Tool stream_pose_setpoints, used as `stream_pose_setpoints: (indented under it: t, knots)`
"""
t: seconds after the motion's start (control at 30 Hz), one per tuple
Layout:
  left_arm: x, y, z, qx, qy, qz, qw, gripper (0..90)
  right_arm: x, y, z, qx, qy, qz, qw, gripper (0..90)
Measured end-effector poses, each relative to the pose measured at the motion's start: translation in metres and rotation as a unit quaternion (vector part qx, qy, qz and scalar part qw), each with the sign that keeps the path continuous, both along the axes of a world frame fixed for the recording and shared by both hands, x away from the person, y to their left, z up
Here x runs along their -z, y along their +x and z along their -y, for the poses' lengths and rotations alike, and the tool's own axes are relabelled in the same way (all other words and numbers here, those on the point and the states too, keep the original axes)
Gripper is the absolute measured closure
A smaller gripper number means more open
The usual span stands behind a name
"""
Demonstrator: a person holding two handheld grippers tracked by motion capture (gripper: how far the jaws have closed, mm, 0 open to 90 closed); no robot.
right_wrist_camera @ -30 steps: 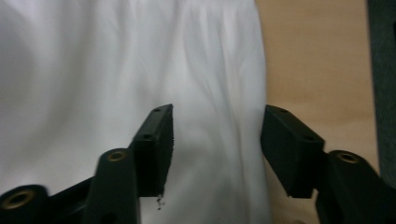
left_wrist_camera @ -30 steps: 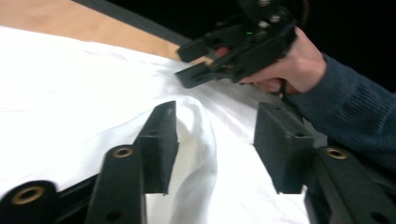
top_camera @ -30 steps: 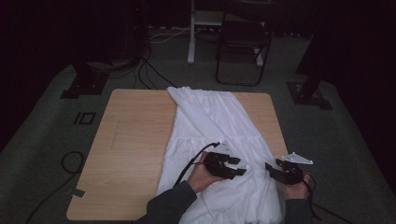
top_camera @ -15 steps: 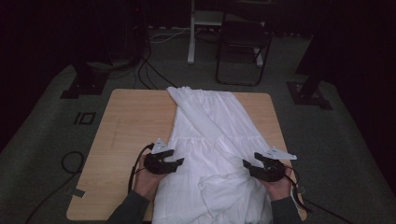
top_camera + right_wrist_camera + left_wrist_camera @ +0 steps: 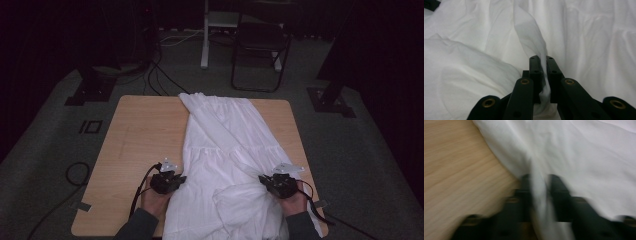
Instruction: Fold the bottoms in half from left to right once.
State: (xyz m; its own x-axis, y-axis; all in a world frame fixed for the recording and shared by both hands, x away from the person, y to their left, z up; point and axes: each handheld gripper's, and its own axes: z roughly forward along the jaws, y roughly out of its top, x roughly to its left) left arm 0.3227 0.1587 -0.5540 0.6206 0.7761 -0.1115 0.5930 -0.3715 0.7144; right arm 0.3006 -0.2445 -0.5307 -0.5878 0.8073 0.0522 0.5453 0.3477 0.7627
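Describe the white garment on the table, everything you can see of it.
The white garment looks like thin, soft cloth with gathered tiers, like a skirt or dress. It lies lengthwise on the wooden table, narrow at the far edge, widening toward the person, with its near end rumpled and hanging over the near edge. The left gripper pinches its left edge; the right gripper pinches a fold at its right side. Both jaws have just closed on cloth.

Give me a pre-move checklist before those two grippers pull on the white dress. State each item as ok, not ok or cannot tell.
1. Left gripper pinches the white dress at its left edge: ok.
2. Right gripper pinches a fold: ok.
3. Both jaws have just closed on fabric: ok.
4. Dress lies flat: not ok, bunched near the right gripper.
5. Dress fully on the table: not ok, its near end hangs over the front edge.
6. Grip depth: cannot tell.
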Motion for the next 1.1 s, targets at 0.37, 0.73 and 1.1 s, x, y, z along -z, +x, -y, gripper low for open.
stream_pose_setpoints:
  t: [0.37,0.73,1.1]
  knots:
    - [-0.085,-0.038,0.017,0.0,-0.012,0.134,0.9909,87.3,-0.051,-0.018,0.062,0.114,0.046,0.113,0.9859,86.8]
    - [-0.005,0.0,0.051,0.0,0.068,0.035,0.9971,79.0,0.028,0.016,0.107,0.173,0.018,-0.001,0.9848,84.7]
    - [-0.001,0.035,0.027,-0.054,0.096,0.046,0.9928,87.2,0.037,0.032,0.081,0.145,-0.009,-0.012,0.9894,83.9]
